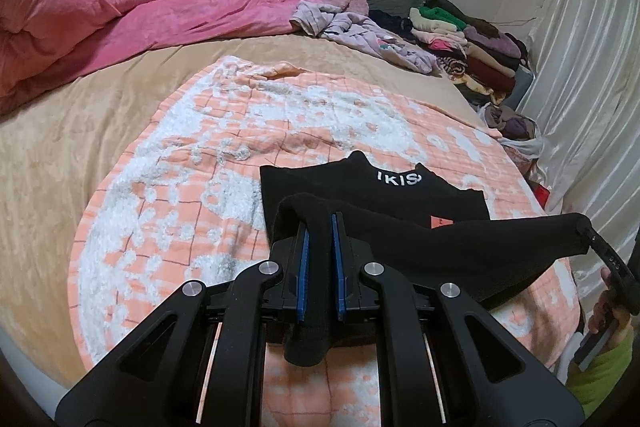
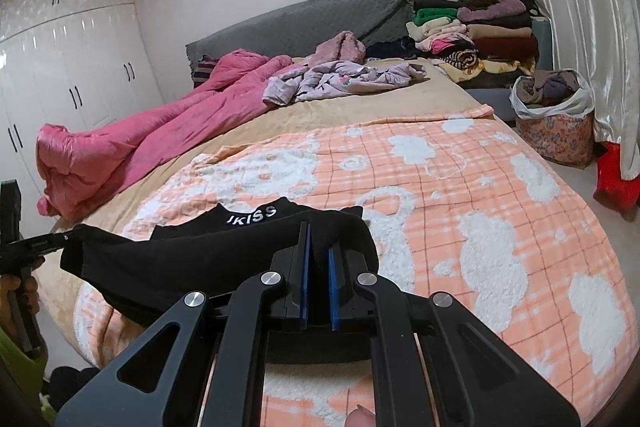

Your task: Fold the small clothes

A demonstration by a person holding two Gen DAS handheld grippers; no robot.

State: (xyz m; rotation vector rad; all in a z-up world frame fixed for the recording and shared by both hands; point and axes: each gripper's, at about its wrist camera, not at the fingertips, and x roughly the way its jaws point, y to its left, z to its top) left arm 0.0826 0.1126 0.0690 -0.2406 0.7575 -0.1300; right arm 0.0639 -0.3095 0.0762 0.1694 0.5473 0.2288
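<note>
A small black garment (image 1: 404, 199) with white lettering lies on the orange-and-white blanket (image 1: 208, 155), its near part lifted and stretched between both grippers. My left gripper (image 1: 320, 223) is shut on the garment's left end, black cloth pinched between the blue pads. In the right wrist view the same black garment (image 2: 208, 247) runs leftward from my right gripper (image 2: 319, 239), which is shut on its right end. The right gripper (image 1: 588, 227) shows at the far right of the left wrist view, the left gripper (image 2: 68, 237) at the left edge of the right wrist view.
A pink duvet (image 2: 160, 123) lies bunched along the bed's left side. Lilac clothes (image 2: 344, 79) are crumpled near the grey headboard (image 2: 304, 23). Folded clothes (image 2: 480, 35) are stacked at the far right, with a filled basket (image 2: 554, 123) on the floor beside the curtain.
</note>
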